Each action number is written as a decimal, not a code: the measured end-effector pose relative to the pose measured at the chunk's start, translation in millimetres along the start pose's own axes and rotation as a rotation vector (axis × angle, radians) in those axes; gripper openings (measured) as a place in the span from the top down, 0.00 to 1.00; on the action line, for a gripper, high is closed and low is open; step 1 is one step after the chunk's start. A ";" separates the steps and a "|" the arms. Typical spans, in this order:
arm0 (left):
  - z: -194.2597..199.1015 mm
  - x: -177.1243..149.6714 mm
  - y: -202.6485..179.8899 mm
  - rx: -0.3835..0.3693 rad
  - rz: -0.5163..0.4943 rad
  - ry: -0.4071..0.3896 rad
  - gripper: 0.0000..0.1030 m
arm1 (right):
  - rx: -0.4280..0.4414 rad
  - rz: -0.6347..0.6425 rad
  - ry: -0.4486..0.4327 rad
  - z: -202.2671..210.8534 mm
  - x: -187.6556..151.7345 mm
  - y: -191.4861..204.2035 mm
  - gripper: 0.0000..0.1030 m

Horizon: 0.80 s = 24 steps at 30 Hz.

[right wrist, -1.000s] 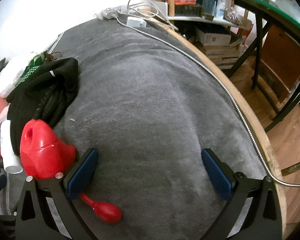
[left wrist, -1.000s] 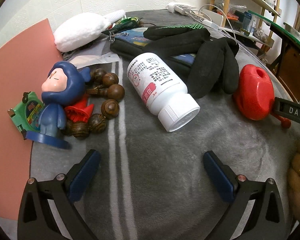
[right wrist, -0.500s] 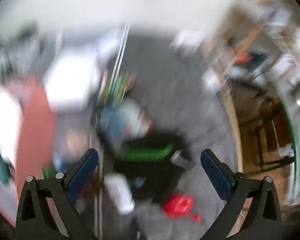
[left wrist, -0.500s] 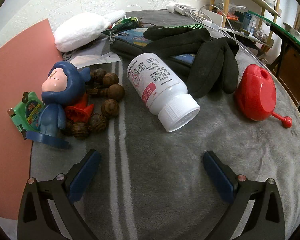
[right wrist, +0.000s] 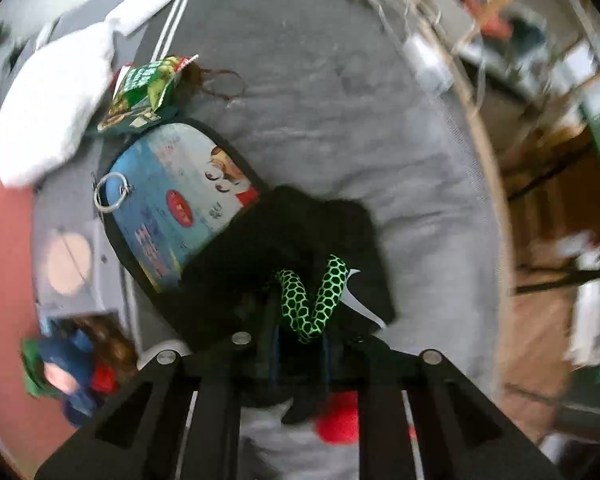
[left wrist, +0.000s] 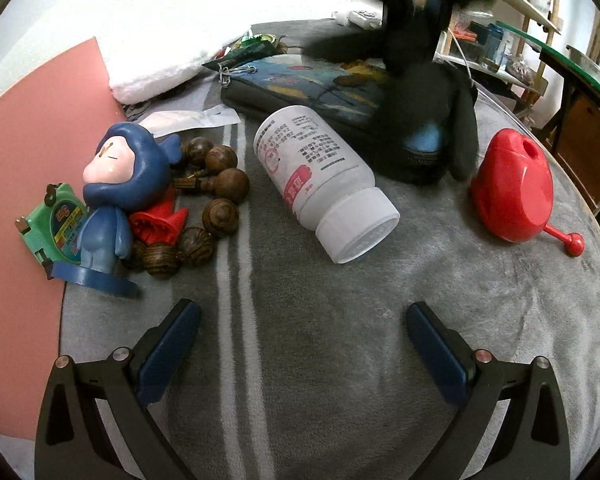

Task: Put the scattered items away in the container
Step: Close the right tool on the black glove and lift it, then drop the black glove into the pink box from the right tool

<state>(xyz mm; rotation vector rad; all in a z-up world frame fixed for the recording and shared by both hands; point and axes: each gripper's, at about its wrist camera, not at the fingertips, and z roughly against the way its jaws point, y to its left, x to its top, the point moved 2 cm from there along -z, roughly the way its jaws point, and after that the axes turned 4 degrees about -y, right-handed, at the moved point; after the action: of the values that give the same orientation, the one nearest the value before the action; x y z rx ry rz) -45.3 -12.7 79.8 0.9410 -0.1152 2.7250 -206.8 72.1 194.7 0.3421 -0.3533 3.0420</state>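
Right gripper (right wrist: pixel 300 354) fingers clamped on black glove (right wrist: pixel 300 240); left gripper (left wrist: pixel 302 322) fingers spread, empty

Before me, a white bottle (left wrist: pixel 320 184) lies with a label of small print and a pink panel, too fine to read. The green tape measure (left wrist: pixel 58 226) shows "3m".

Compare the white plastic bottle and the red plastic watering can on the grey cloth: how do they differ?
The white plastic bottle lies on its side and bears printed labels; the red plastic watering can stands upright and is plain. The bottle is a straight cylinder with a ribbed cap; the can is rounded with a thin spout. Both rest untouched on the grey cloth.
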 end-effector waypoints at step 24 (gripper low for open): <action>-0.3 0.8 1.1 -0.001 -0.001 0.001 0.00 | 0.294 0.288 -0.496 299.6 -69.6 248.7 0.01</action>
<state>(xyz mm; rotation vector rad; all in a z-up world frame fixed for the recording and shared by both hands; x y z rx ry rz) -46.3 -13.5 80.1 0.9386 -0.1163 2.7242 -96.6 -241.7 408.7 1.1665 0.0382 3.2496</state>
